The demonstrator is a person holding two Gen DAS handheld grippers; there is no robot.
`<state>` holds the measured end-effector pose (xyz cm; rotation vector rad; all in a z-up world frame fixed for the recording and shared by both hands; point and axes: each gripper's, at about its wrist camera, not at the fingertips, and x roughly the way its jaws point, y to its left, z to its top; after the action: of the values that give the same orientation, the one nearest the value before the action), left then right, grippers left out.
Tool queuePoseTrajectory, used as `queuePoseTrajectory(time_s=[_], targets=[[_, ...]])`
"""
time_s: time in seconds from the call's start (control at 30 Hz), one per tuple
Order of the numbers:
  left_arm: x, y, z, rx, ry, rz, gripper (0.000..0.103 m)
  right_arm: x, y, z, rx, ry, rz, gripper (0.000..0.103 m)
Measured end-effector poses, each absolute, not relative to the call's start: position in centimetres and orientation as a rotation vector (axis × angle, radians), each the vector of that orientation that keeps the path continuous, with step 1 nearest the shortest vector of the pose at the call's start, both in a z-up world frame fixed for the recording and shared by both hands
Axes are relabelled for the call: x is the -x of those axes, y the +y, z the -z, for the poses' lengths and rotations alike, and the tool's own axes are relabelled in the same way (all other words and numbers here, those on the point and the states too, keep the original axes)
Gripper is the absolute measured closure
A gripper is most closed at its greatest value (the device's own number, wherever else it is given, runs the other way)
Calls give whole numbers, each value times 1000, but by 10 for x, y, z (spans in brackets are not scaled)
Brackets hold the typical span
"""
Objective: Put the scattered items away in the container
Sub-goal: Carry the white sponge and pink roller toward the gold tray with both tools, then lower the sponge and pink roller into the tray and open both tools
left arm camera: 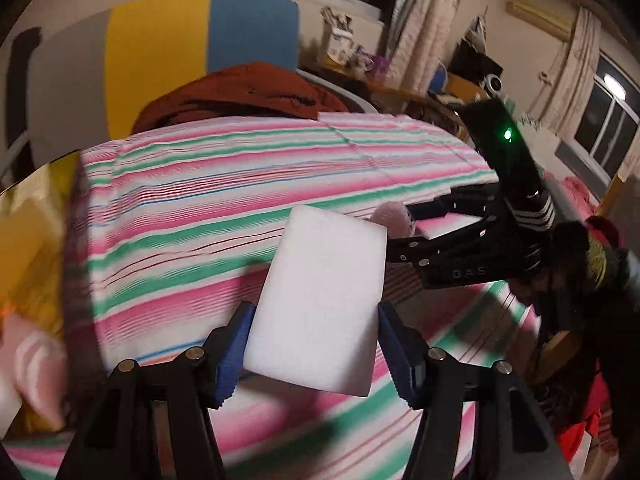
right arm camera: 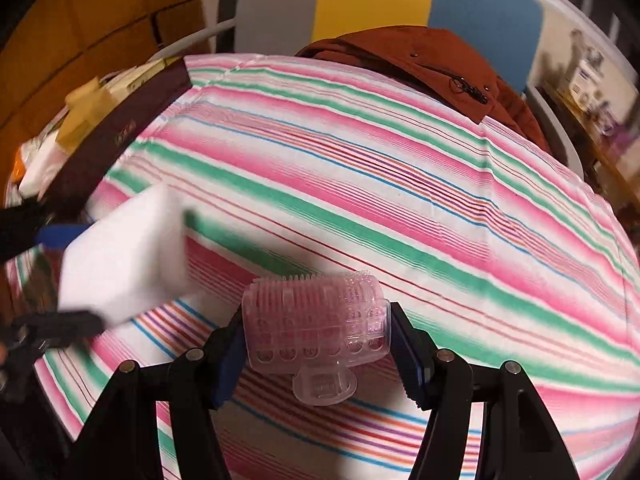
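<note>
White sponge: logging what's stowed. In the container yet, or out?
Out: the white sponge is gripped by the left gripper above the striped cloth.

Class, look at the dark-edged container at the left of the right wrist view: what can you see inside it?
Inside the container lie yellowish blocks and something white. Its dark wall and the blur hide whatever sits deeper, so the full contents cannot be told.

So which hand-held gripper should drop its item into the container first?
Probably left: the left hand-held gripper holds the white sponge nearest the dark-walled container; the right hand-held gripper, gripping the pink brush, sits farther away.
</note>
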<state>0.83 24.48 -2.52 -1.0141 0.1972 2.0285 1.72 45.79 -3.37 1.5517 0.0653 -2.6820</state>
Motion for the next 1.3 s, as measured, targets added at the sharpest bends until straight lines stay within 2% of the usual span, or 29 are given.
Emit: queuePoseTrajectory(time_s=[0.37,0.67,0.9,1.1,1.3], targets=[[22,128,-7,970,-17,-2243,41,-24,415,19,-1348,-217,2818,38],[61,35,-28,936,-76,-2493,41,6,325,-28,-1077,-184,2787,38],[108,-11,-23,1038,-92,-2603,41,49,240,-56,-948,-130,2712,38],[131,-26,-11,1098,-117,-2586,40,91,178,-60,-949,13,2658,38],[151,-25,-1,1161,-141,-2537,40,135,151,-39,-1045,93,2632,38]])
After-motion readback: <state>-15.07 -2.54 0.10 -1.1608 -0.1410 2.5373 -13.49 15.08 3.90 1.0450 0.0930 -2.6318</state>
